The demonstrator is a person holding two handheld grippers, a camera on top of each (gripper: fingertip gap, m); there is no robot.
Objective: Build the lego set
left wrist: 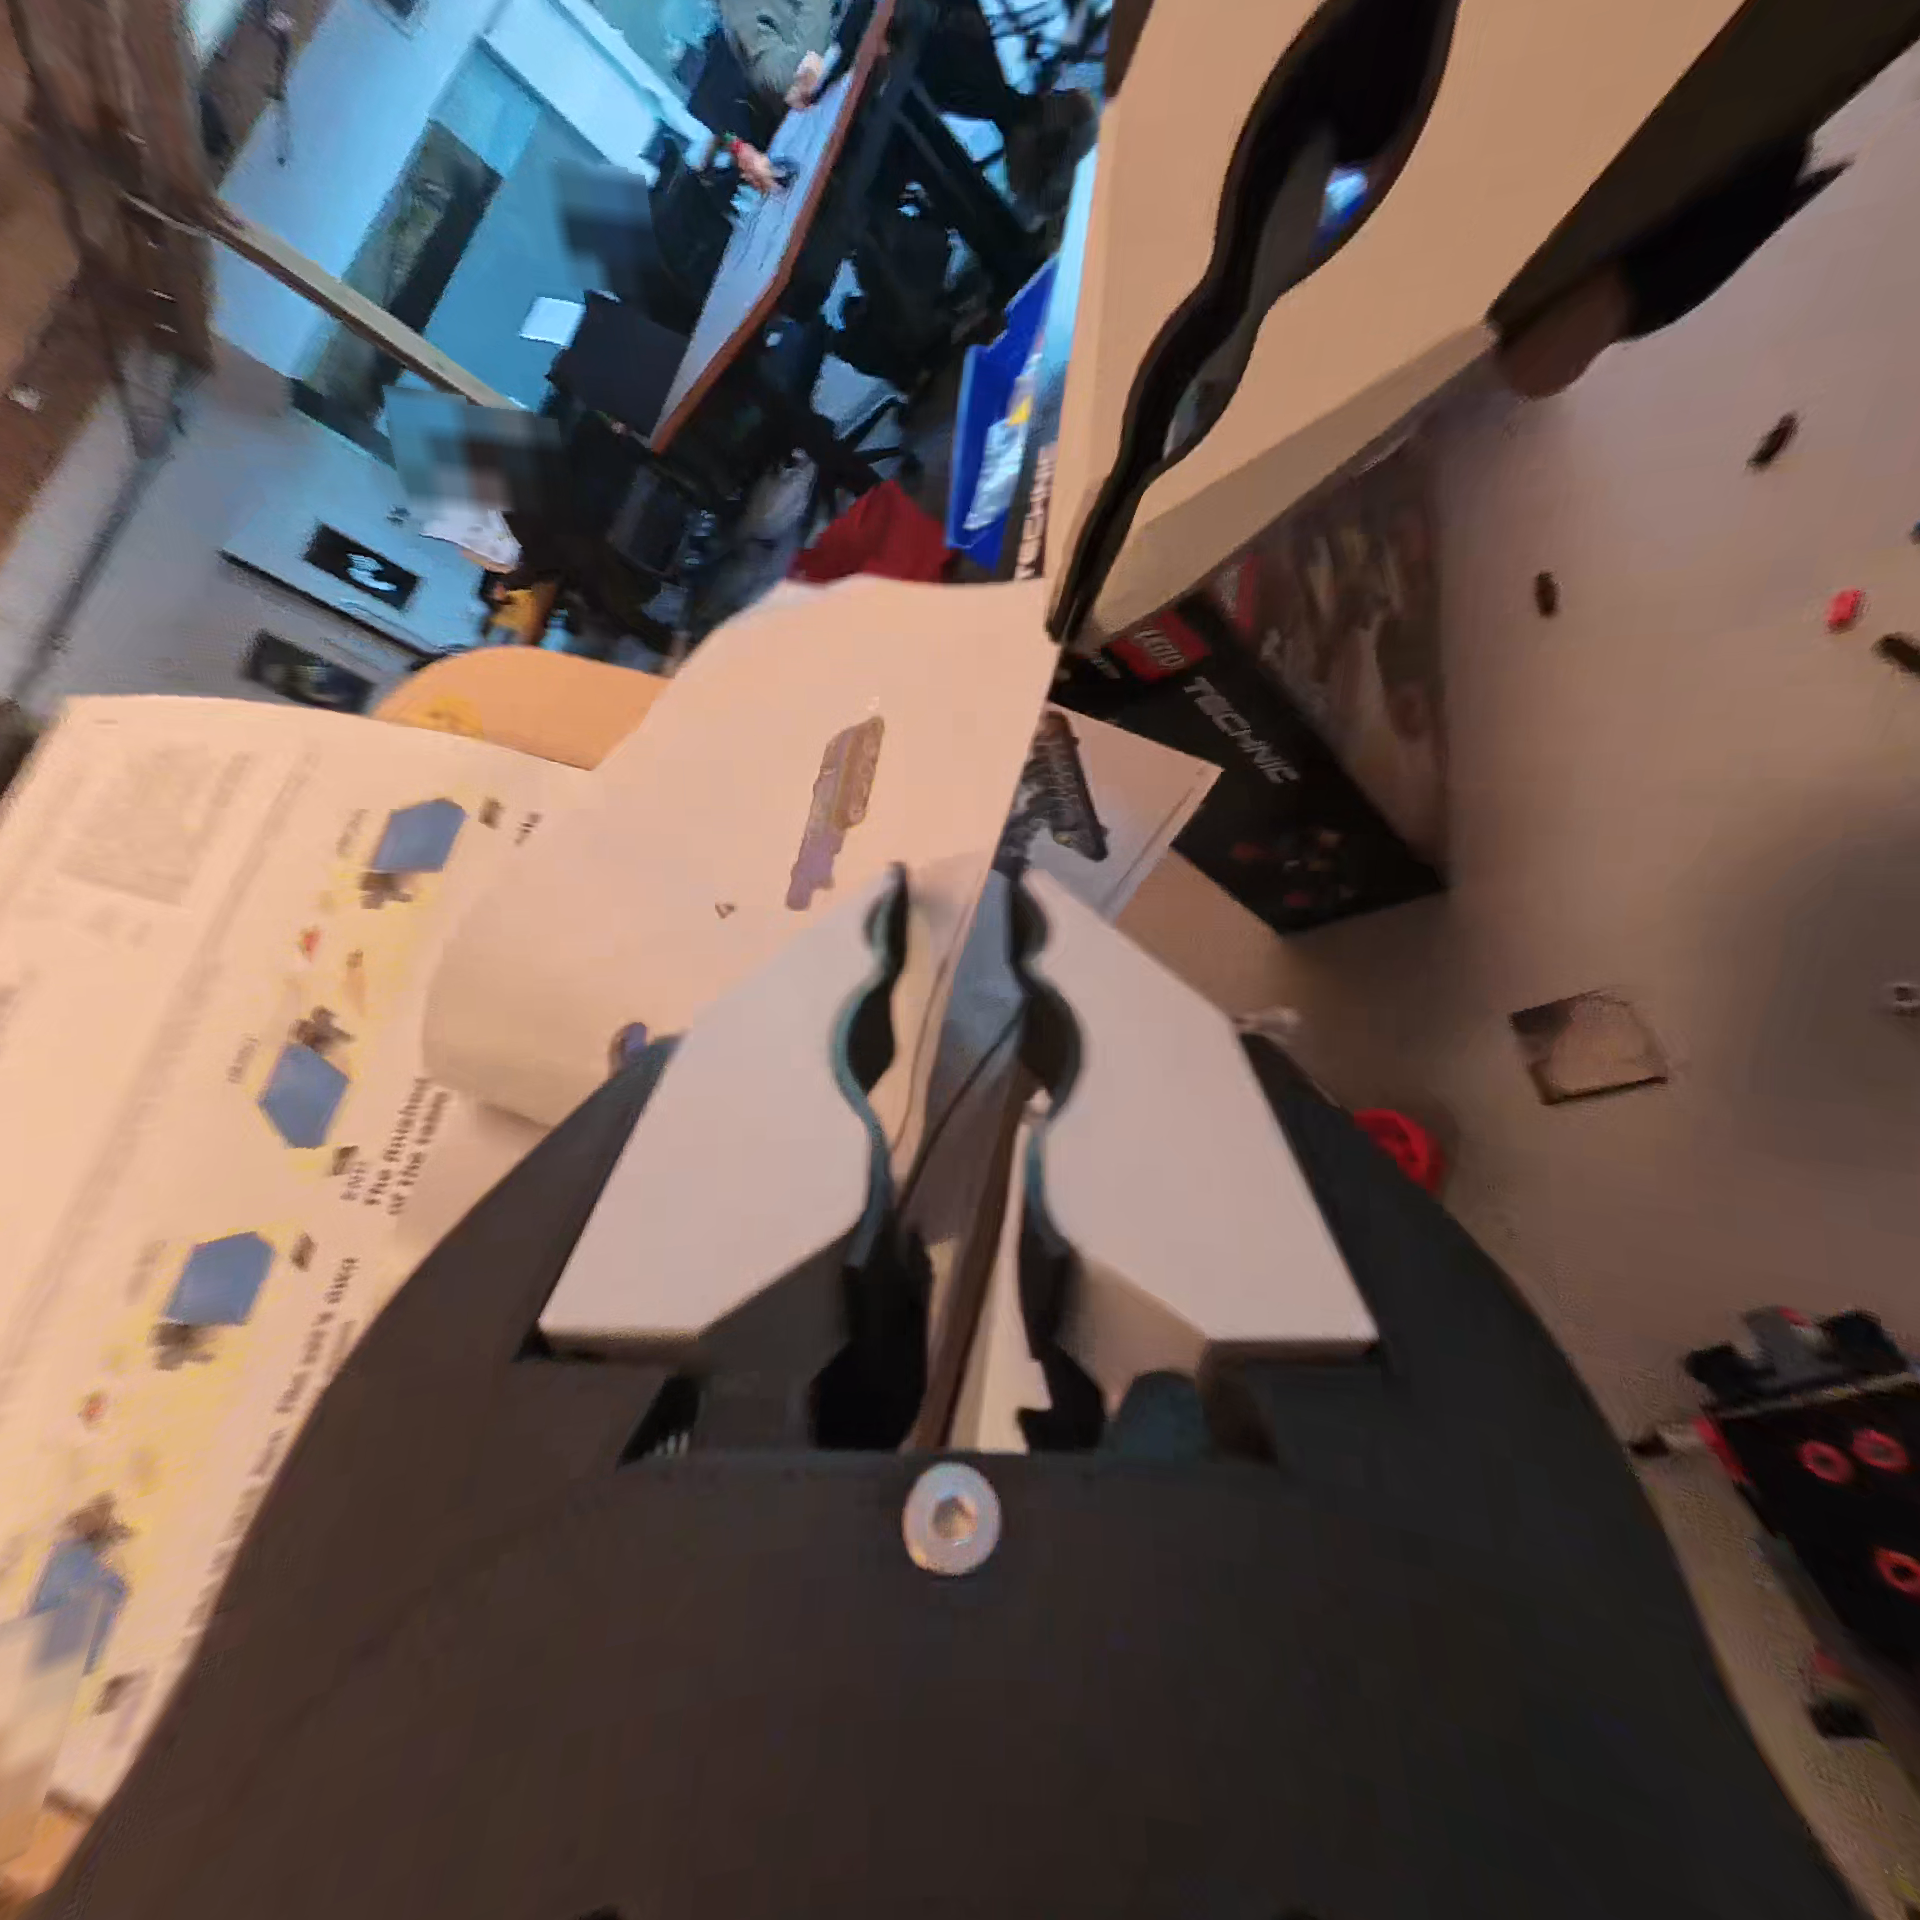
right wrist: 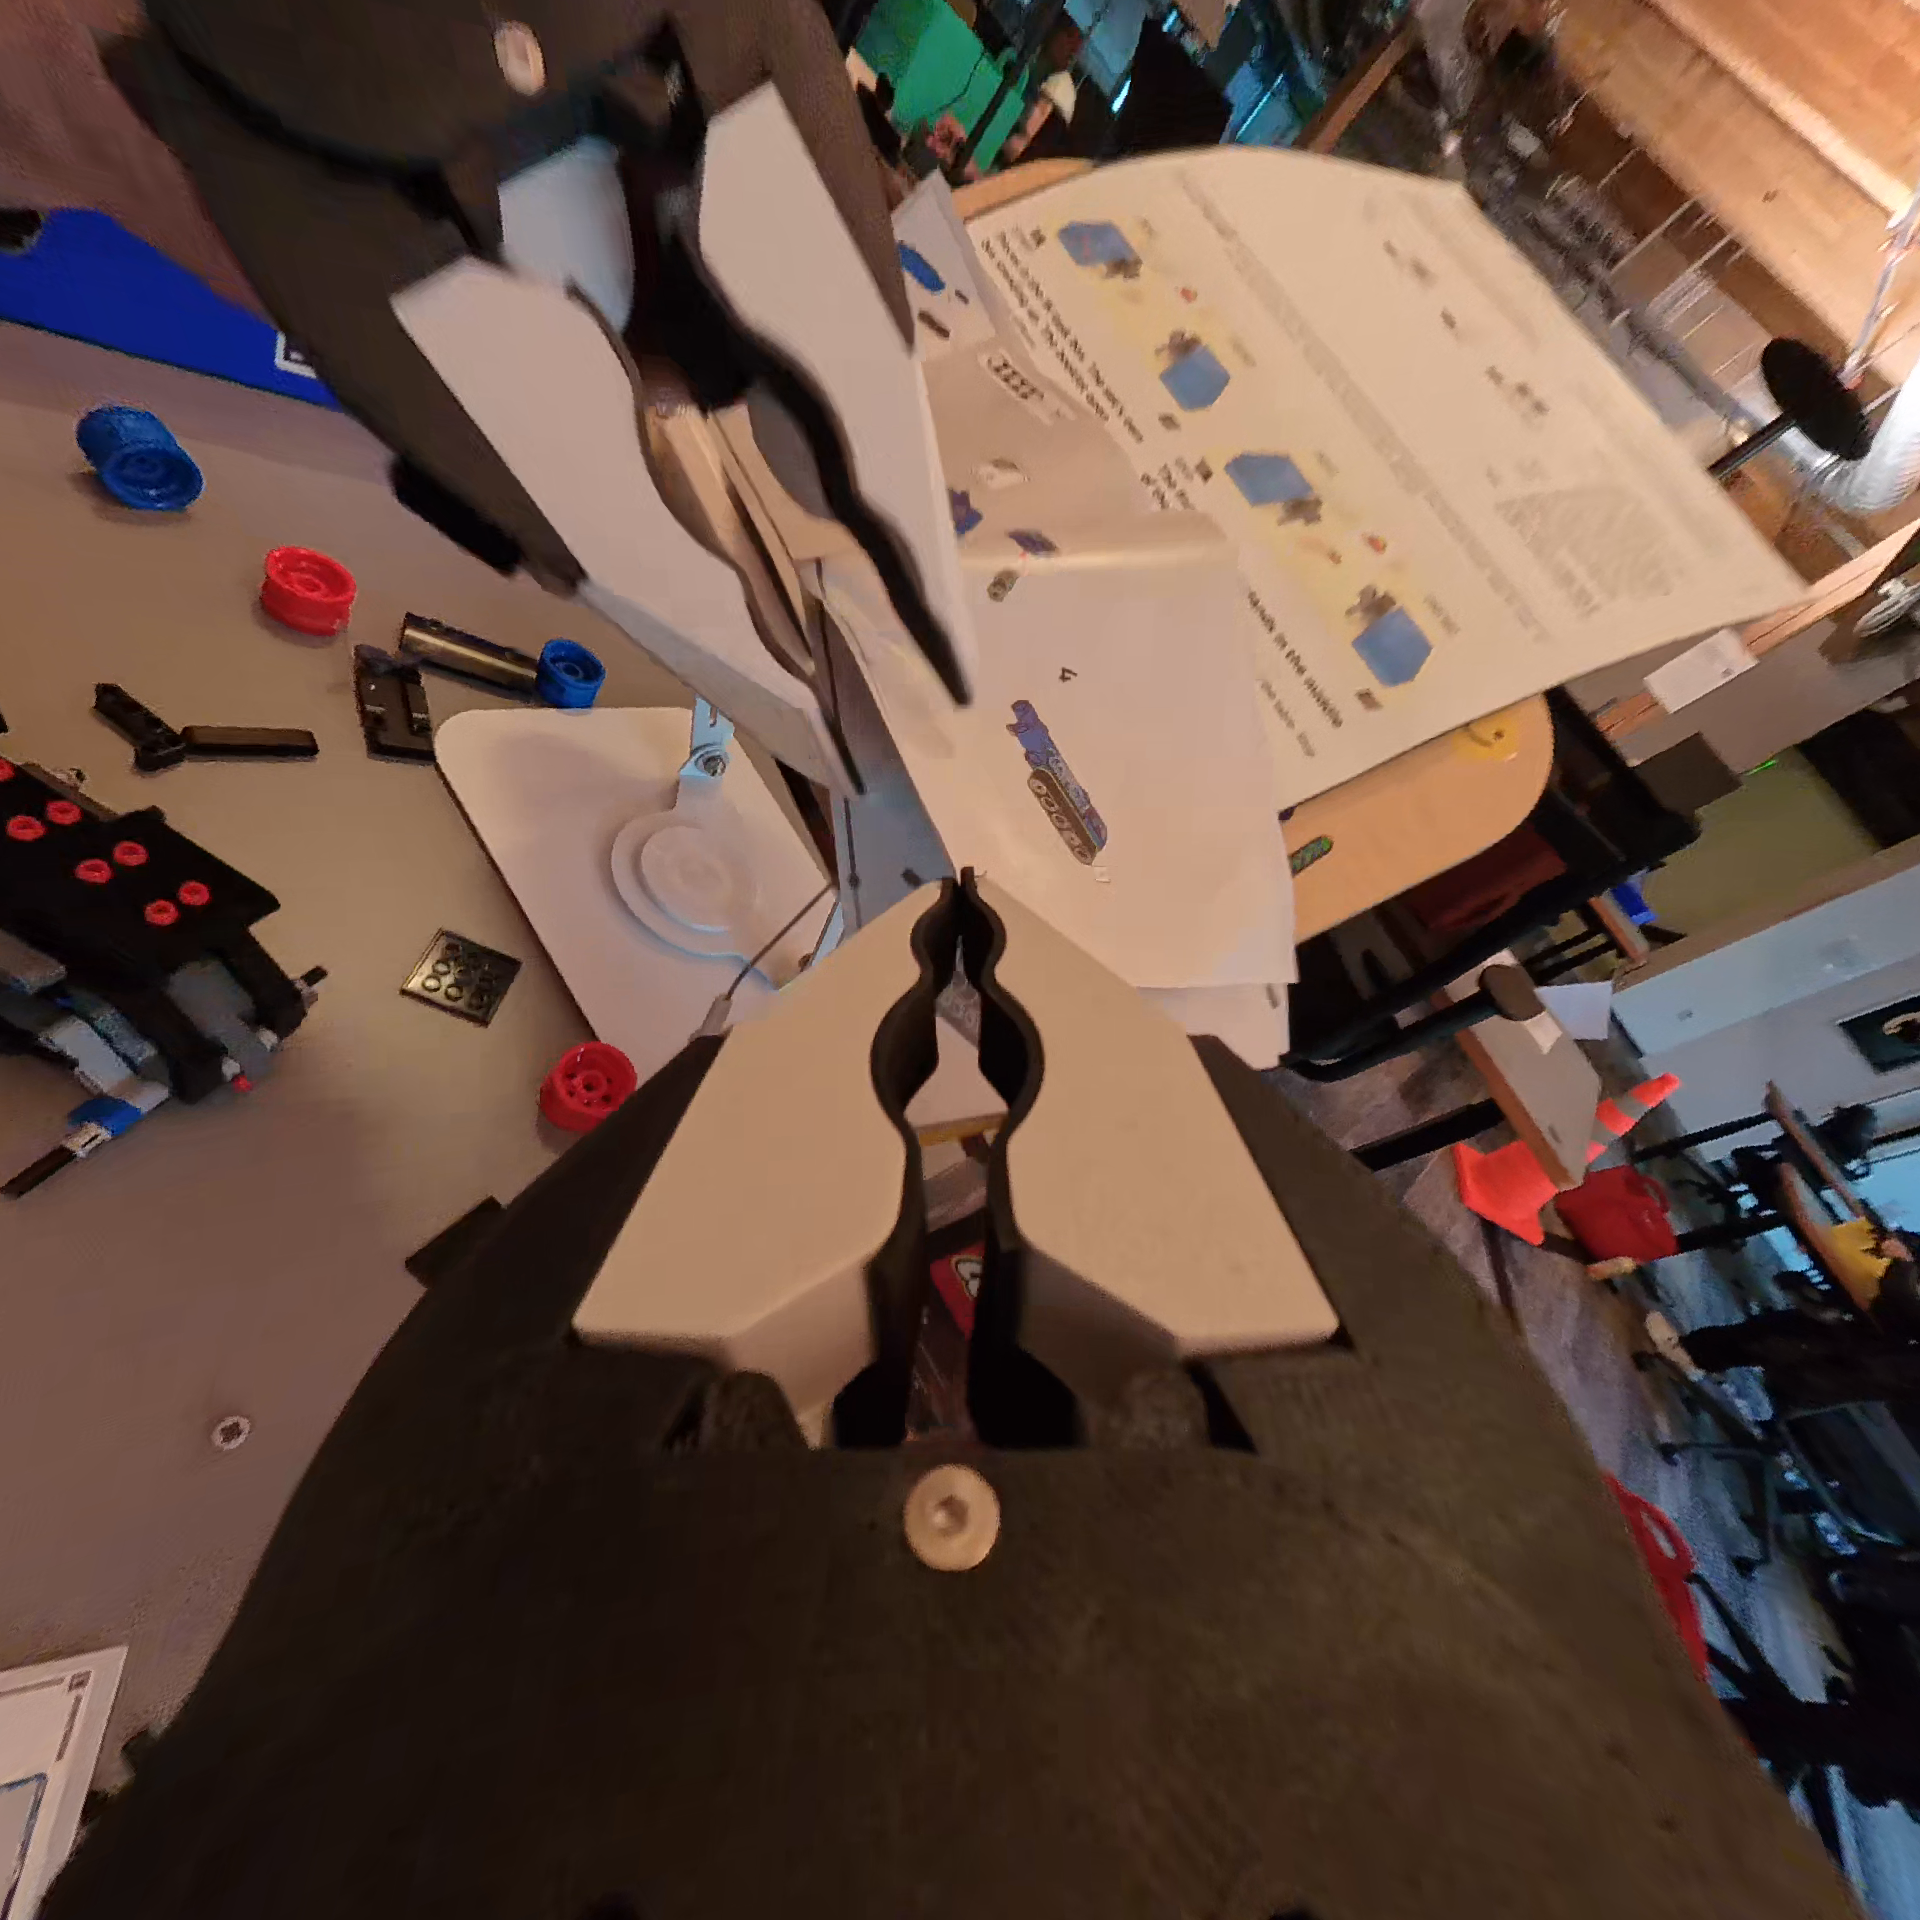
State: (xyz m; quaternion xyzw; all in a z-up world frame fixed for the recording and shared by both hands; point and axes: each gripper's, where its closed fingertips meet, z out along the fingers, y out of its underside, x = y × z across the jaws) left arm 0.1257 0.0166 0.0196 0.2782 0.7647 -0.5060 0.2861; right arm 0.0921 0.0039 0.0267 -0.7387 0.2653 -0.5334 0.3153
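Both the left gripper (left wrist: 961, 914) and right gripper (right wrist: 961, 894) are pressed together, pinching the instruction booklet (right wrist: 1122, 727) pages

An open-plan lab or workshop is shown. Long desks (left wrist: 769, 239) with dark monitors (left wrist: 613, 364) are seen beyond the table (right wrist: 208, 1299), with orange cones (right wrist: 1507, 1184), wood-panelled walls (right wrist: 1714, 104) and carpeted floor (right wrist: 1455, 1299).

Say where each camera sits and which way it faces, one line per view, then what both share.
Left wrist view: behind the left gripper, looking along its fingers, shut on the instruction booklet; the right gripper shows top right.
Right wrist view: behind the right gripper, facing the booklet, over a table with loose parts; the left gripper crosses above.
Shared: booklet, both grippers.
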